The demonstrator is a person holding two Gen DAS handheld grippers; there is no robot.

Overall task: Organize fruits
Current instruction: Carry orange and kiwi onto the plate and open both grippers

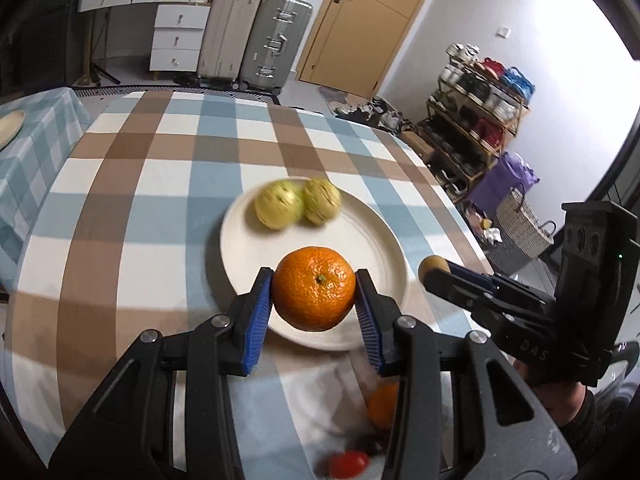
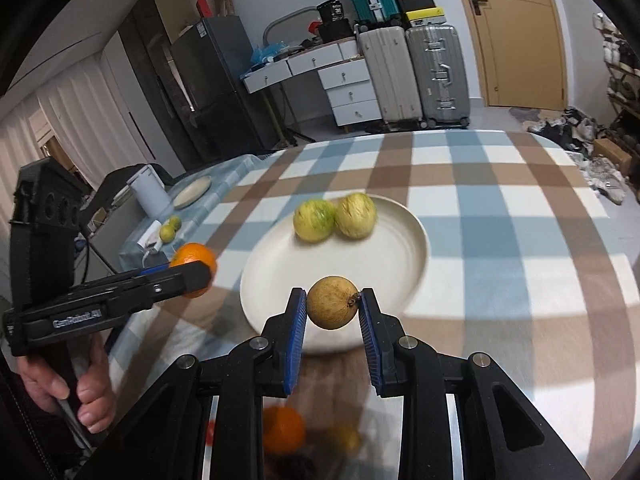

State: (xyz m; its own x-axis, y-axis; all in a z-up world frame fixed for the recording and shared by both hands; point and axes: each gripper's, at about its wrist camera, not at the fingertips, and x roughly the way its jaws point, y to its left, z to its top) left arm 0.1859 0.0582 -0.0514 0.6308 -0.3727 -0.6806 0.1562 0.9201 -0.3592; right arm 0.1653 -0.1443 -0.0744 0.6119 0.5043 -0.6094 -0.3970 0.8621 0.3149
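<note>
My left gripper (image 1: 314, 294) is shut on an orange tangerine (image 1: 314, 288) and holds it over the near rim of a white plate (image 1: 360, 236). Two yellow-green fruits (image 1: 298, 207) lie at the far side of the plate. My right gripper (image 2: 333, 308) is shut on a small round brown fruit (image 2: 332, 307) above the plate's (image 2: 360, 264) near rim. The right gripper also shows in the left wrist view (image 1: 434, 270), to the right of the plate. The left gripper with the tangerine (image 2: 192, 258) shows at the left of the right wrist view.
The table carries a blue, brown and white checked cloth (image 1: 160, 184). Near its front edge lie another tangerine (image 1: 382, 404), a small red fruit (image 1: 348, 464) and a yellowish fruit (image 2: 344, 436). A side table at the left holds a plate (image 2: 192, 191), a white kettle (image 2: 150, 196) and two green fruits (image 2: 170, 229).
</note>
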